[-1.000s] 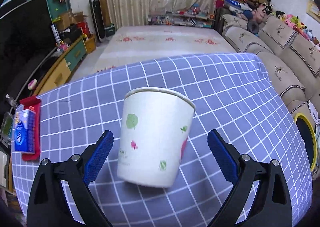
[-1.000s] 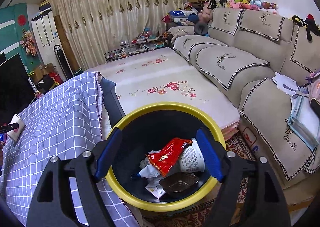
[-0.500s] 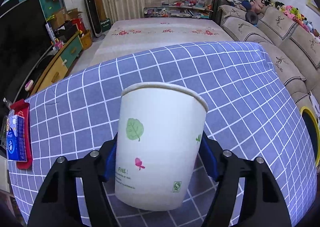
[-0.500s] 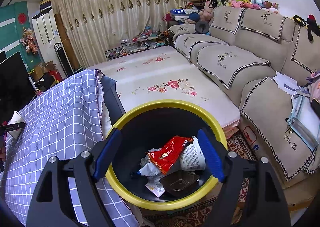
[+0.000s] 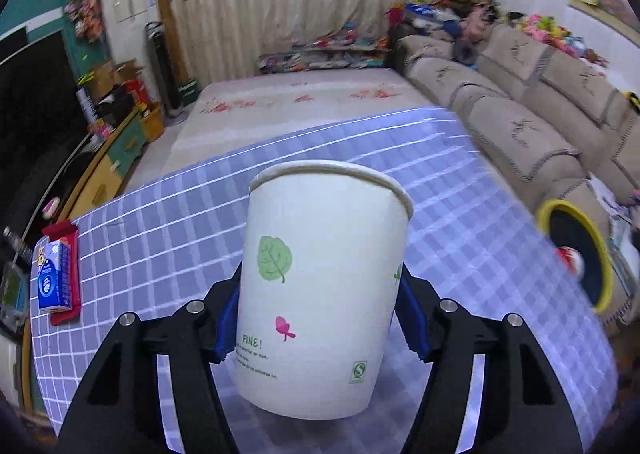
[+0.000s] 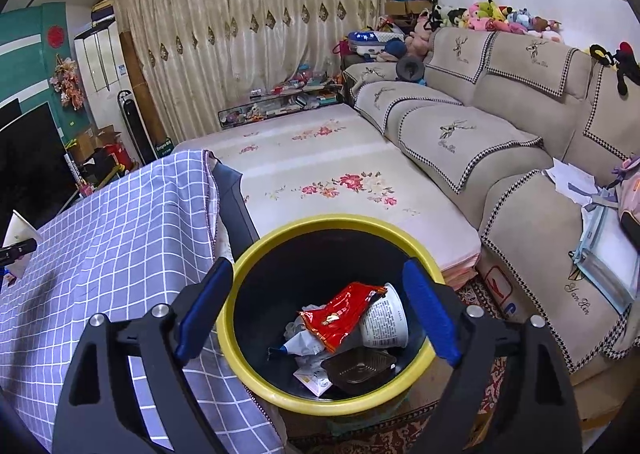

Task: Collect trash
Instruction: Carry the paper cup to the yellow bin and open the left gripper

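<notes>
Gripping the paper cup (image 5: 320,286) between both blue pads (image 5: 412,318) of the left gripper (image 5: 320,330), raised above the checked tablecloth (image 5: 160,222), upright, mouth up, leaning slightly right. Hovering spread wide and holding nothing, right gripper (image 6: 316,314) over the yellow-rimmed bin (image 6: 240,342).

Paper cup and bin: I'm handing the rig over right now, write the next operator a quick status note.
Left tongs: shut on the paper cup, upright, over the checked tablecloth.
Right tongs: open, empty, hovering above the yellow-rimmed bin beside the table.
Done: a red wrapper, a white tub, a dark tray and paper scraps already lie in the bin.
Left: carry the cup right to the bin and drop it in. A tissue pack on a red cloth sits at the table's left edge; probably not trash.
</notes>
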The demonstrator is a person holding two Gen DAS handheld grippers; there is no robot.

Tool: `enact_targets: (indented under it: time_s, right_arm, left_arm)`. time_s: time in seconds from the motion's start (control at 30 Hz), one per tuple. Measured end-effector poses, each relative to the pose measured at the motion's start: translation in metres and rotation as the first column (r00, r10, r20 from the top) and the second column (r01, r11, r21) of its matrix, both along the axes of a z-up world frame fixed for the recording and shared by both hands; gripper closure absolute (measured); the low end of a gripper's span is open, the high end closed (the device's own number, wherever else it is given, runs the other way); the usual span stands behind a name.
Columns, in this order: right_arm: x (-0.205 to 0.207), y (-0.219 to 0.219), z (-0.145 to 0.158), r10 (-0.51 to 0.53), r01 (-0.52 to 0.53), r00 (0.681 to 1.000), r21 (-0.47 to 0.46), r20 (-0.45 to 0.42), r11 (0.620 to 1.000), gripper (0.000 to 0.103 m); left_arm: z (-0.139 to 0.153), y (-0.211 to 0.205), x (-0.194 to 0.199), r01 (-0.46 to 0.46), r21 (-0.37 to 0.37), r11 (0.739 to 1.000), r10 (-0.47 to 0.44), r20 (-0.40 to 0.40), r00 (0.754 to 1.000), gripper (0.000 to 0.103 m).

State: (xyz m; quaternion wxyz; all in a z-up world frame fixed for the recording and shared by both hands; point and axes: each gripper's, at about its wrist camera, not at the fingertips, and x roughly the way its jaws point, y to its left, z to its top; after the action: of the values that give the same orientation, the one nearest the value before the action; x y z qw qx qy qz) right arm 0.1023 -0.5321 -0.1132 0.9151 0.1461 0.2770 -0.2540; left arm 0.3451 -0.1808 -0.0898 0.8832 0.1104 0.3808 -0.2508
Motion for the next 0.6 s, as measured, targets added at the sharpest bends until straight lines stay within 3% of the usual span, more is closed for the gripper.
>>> enact_targets:
  time_s: [0.2, 0.33, 0.53, 0.6]
  right_arm:
    - [-0.027, -0.003, 0.017, -0.03, 0.031, 0.999, -0.059, 0.026, 0.998, 0.02]
    - [-0.058, -0.015, 0.026, -0.086, 0.09, 0.996, -0.102, 0.04, 0.991, 0.02]
    - [-0.101, -0.044, 0.03, -0.149, 0.155, 0.987, -0.094, 0.063, 0.984, 0.017]
    - [-0.109, -0.051, 0.028, -0.161, 0.167, 0.985, -0.087, 0.067, 0.982, 0.017]
  left_arm:
    - [0.027, -0.076, -0.073, 0.219, -0.033, 0.975, -0.219, 0.005, 0.976, 0.039]
    - [0.029, -0.152, -0.113, 0.382, -0.067, 0.922, -0.385, -0.026, 0.923, 0.038]
    - [0.006, -0.264, -0.151, 0.52, -0.06, 0.852, -0.523, -0.087, 0.848, 0.038]
    - [-0.005, -0.295, -0.156, 0.542, -0.036, 0.84, -0.542, -0.113, 0.833, 0.038]
